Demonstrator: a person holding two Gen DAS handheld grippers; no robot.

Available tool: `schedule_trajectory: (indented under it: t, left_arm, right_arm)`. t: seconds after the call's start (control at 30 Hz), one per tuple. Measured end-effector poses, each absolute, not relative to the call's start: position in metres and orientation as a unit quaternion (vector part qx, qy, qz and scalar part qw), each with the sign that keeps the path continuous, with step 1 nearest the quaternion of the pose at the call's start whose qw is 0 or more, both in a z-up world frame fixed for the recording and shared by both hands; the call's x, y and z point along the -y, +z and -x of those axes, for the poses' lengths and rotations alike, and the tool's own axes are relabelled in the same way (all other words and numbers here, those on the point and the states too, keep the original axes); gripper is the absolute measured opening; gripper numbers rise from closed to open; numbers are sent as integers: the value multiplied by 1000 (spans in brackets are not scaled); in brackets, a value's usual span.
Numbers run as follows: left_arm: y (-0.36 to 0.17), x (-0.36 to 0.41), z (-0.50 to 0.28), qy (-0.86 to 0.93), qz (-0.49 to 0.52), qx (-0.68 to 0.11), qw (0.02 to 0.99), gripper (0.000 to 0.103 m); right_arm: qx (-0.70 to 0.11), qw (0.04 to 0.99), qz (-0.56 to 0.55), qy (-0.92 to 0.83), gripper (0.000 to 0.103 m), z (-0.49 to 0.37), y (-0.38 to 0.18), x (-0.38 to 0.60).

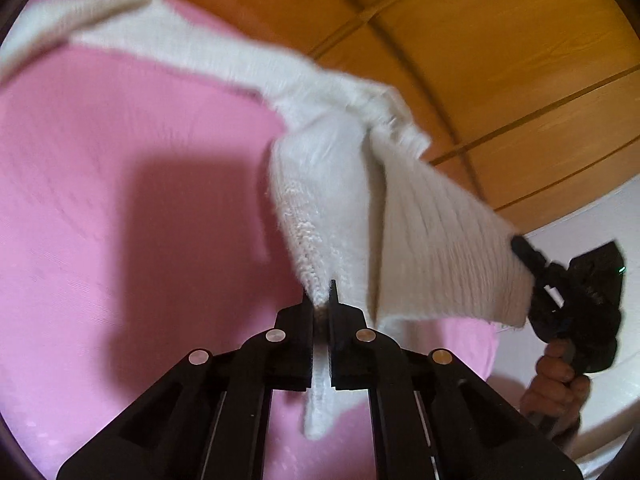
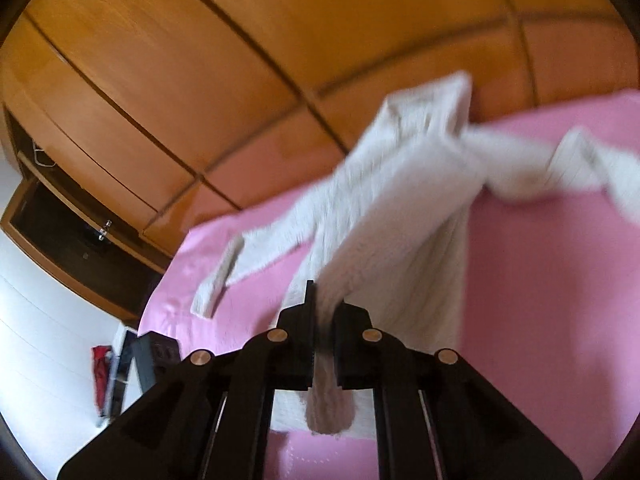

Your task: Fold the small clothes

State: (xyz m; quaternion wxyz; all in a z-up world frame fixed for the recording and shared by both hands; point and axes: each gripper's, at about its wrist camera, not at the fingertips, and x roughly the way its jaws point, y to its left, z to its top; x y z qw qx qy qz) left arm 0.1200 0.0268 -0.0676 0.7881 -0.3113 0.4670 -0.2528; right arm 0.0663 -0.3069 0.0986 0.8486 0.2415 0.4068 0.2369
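A small white knitted sweater [image 1: 344, 168] hangs lifted over a pink bedsheet [image 1: 120, 200]. My left gripper [image 1: 321, 300] is shut on one edge of the knit, with cloth bunched between the fingers. My right gripper [image 2: 322, 304] is shut on another edge of the same sweater [image 2: 400, 200]. In the left wrist view the right gripper [image 1: 524, 252] shows at the right, held by a hand, pinching the ribbed hem. One sleeve [image 2: 224, 276] trails down onto the sheet [image 2: 540, 300]; the other sleeve [image 1: 60, 20] stretches away to the far left. The image is motion-blurred.
A wooden wardrobe [image 2: 240, 60] with several door panels stands behind the bed. An open dark shelf [image 2: 72, 232] sits at the left. A white floor [image 2: 40, 340] with a red object [image 2: 100, 376] and a dark box lies beside the bed.
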Motion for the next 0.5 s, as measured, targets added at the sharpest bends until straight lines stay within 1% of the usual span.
schedule_trajectory:
  t: [0.13, 0.27, 0.4, 0.5]
  left_arm:
    - [-13, -72, -92, -260, 294, -423, 817, 3]
    - [24, -115, -68, -249, 312, -397, 826, 3]
    - [37, -135, -36, -229, 301, -403, 834, 3]
    - [22, -147, -3, -207, 290, -428, 830, 3]
  right_arm:
    - [-356, 875, -233, 231, 6, -31, 142, 338]
    - [-331, 885, -234, 228, 6, 12, 157, 366]
    - [-357, 882, -230, 203, 6, 54, 129, 387]
    - [-423, 860, -227, 173, 5, 80, 77, 402]
